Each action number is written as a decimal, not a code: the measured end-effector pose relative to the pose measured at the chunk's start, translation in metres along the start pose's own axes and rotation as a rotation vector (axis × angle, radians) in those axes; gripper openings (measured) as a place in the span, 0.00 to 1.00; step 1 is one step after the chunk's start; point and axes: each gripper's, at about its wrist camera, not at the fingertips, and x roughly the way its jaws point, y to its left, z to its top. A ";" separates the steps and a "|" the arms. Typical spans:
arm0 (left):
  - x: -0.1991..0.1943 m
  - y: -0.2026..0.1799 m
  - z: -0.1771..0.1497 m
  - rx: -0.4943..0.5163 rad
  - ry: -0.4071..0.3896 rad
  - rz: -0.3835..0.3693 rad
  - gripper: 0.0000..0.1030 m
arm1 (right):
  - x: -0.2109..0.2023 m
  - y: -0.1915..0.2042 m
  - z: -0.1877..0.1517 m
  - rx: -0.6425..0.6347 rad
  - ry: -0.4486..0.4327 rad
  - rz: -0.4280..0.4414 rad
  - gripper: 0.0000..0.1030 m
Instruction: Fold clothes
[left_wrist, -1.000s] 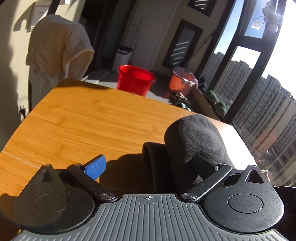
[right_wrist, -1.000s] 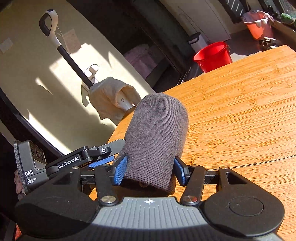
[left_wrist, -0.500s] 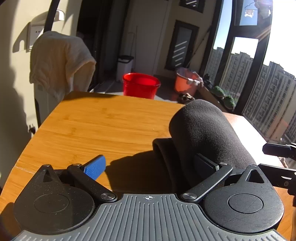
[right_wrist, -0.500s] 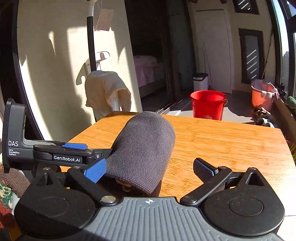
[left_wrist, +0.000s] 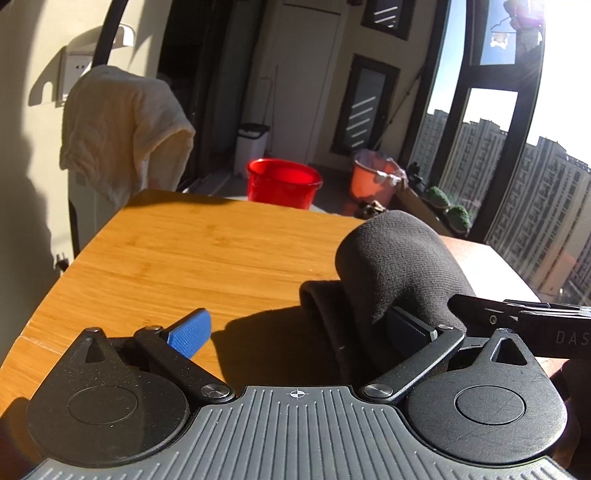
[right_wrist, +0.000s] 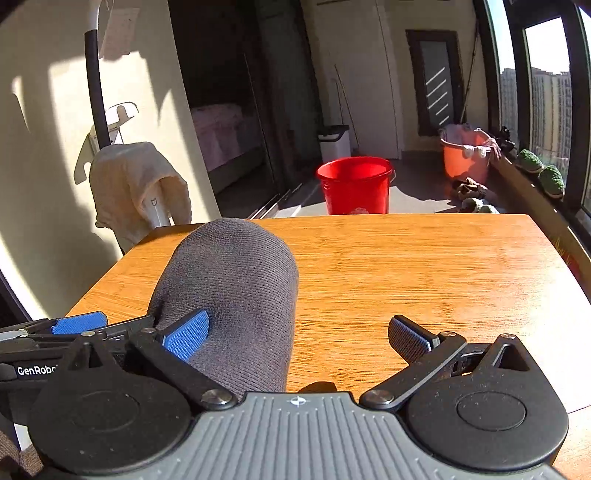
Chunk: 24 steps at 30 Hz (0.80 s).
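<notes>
A dark grey knit garment (left_wrist: 399, 266) stands humped up on the wooden table (left_wrist: 184, 258), with a folded edge lying flat to its left. My left gripper (left_wrist: 299, 328) is open; the cloth drapes over its right finger, and its blue left pad (left_wrist: 188, 332) is bare. In the right wrist view the same garment (right_wrist: 236, 288) rises by the left finger of my right gripper (right_wrist: 297, 334). That gripper is open, its blue pad (right_wrist: 186, 334) against the cloth and its right finger free over the table (right_wrist: 424, 266). The two grippers sit side by side.
Past the table's far edge on the floor are a red bucket (right_wrist: 354, 184), an orange basin (right_wrist: 465, 151) and a white bin (right_wrist: 334, 142). A cream towel (left_wrist: 122, 133) hangs over a stand at the left. Large windows run along the right.
My right gripper was shut on the garment a second ago and has opened wide. Both views have tilted level and drawn back a little. The left gripper has stayed open.
</notes>
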 end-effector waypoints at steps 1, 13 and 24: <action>-0.004 0.001 0.002 -0.020 -0.004 -0.029 0.98 | 0.000 -0.002 0.000 0.009 0.000 0.005 1.00; 0.006 0.001 -0.002 0.028 0.012 -0.022 1.00 | -0.010 -0.030 0.031 0.122 -0.087 0.109 1.00; 0.011 0.001 -0.003 0.039 -0.003 -0.016 1.00 | 0.077 -0.018 0.048 0.151 0.174 0.005 1.00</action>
